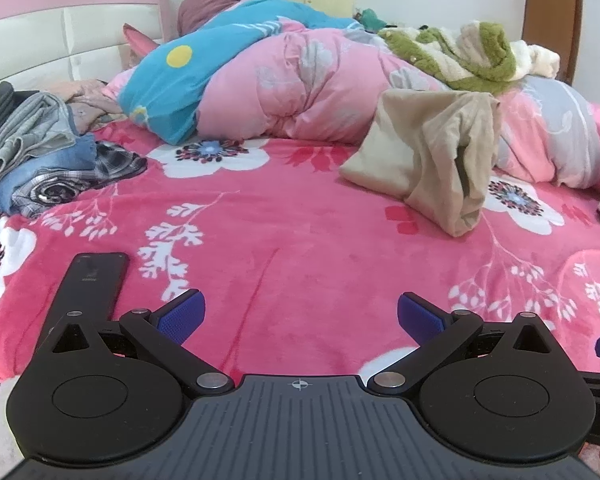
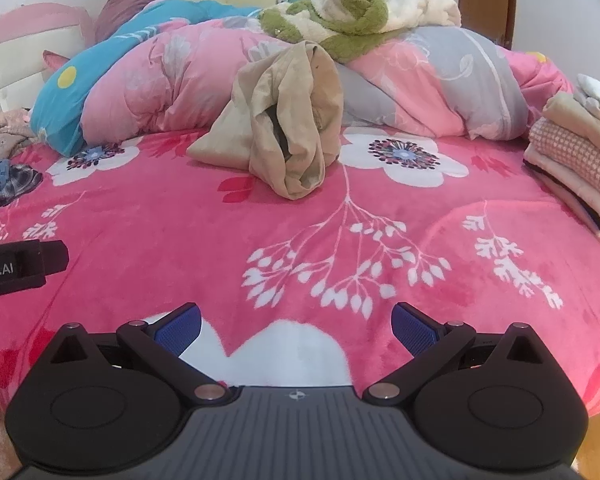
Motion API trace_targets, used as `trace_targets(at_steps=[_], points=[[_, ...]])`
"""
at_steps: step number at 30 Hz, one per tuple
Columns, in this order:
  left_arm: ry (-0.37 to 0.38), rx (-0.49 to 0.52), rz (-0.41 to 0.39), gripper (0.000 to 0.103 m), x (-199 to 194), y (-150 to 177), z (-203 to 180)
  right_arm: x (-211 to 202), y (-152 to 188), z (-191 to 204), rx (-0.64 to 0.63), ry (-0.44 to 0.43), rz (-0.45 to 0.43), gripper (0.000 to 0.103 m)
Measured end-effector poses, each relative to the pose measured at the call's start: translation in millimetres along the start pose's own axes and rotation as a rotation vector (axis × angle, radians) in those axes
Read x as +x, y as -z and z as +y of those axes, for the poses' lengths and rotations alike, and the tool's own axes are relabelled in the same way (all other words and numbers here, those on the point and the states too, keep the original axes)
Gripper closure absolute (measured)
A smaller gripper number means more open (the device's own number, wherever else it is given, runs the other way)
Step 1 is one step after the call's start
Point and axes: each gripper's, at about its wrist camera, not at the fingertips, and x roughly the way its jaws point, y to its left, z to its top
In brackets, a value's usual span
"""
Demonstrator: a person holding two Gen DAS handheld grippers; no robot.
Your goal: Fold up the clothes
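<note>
We note the left gripper (image 1: 301, 317) and right gripper (image 2: 296, 323) level, low over the pink floral bed blanket (image 2: 180, 240), jaws spread and empty; the crumpled beige garment (image 2: 288, 120) lies well ahead.

Beige garment (image 2: 288, 120) crumpled, heaped upright mid-bed on pink floral blanket (image 2: 180, 232), against quilt (image 2: 172, 80).

Left gripper (image 1: 301, 316) low over pink floral blanket (image 1: 284, 240), blue pads (image 1: 184, 314) wide apart, nothing btwn them. Beige garment (image 1: 428, 156) crumpled on blanket, far right of centre, leaning on pink duvet (image 1: 300, 84). Unfolded clothes pile (image 1: 40, 152) at left edge. Black phone (image 1: 94, 284) flat on blanket nr left finger. Green plush (image 1: 460, 48) atop duvet.
</note>
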Motion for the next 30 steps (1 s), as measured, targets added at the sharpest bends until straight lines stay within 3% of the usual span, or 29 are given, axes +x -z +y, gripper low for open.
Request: trace_targets(at_steps=[7, 12, 19, 23, 30], points=[[0.002, 0.009, 0.042, 0.0, 4, 5, -10, 2, -1, -2, 0.039, -0.011, 0.027, 0.0], [0.0, 0.0, 0.034, 0.0, 2, 5, -6, 5, -2, -3, 0.039, -0.002, 0.034, 0.0], [-0.049, -0.012, -0.038, 0.0, -8, 4, -2, 6, -6, -3, 0.043, 0.013, 0.041, 0.0], [-0.043, -0.068, -0.022, 0.0, -5, 1, 2, 7, -8, -3, 0.054, 0.018, 0.046, 0.0], [-0.063, -0.04, -0.015, 0.0, -1, 1, 1, 6, -10, -1, 0.054, 0.024, 0.047, 0.0]])
